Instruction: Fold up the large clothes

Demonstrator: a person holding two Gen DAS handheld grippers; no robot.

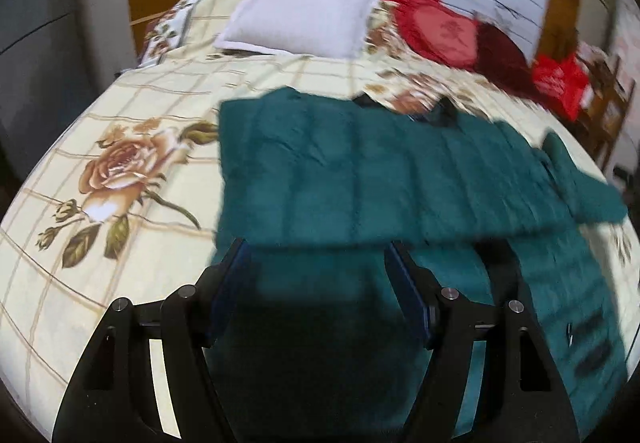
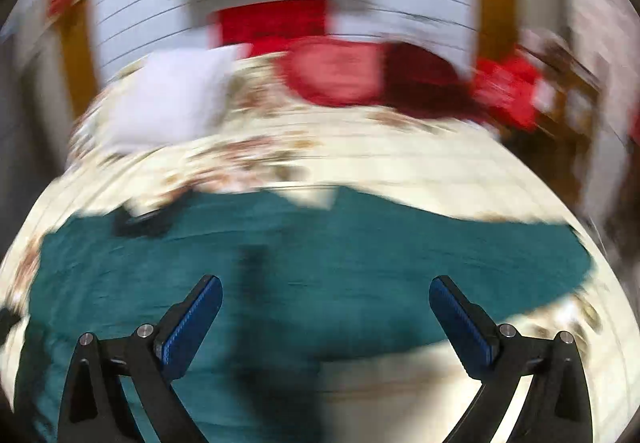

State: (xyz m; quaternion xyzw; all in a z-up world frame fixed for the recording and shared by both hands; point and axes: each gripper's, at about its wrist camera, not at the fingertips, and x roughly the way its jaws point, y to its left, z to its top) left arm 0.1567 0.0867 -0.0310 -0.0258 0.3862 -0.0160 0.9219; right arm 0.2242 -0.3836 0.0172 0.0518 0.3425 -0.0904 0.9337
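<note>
A large teal garment [image 1: 360, 171] lies spread on a bed with a cream floral sheet [image 1: 160, 103]. One layer is folded over, and its edge runs just ahead of my left fingertips. A dark collar [image 1: 440, 115] shows at the garment's far edge, and a sleeve [image 1: 580, 183] lies at the right. My left gripper [image 1: 316, 255] hovers over the near part, its jaws apart and no cloth pinched. In the blurred right wrist view the garment [image 2: 360, 255] stretches across the bed. My right gripper [image 2: 325, 283] stands wide open above it, holding nothing.
A white pillow [image 1: 300, 11] and a red heart cushion [image 1: 440, 31] lie at the head of the bed. A red bag [image 1: 560, 83] and a wooden chair [image 1: 608, 111] stand off the right side. Bare sheet lies left of the garment.
</note>
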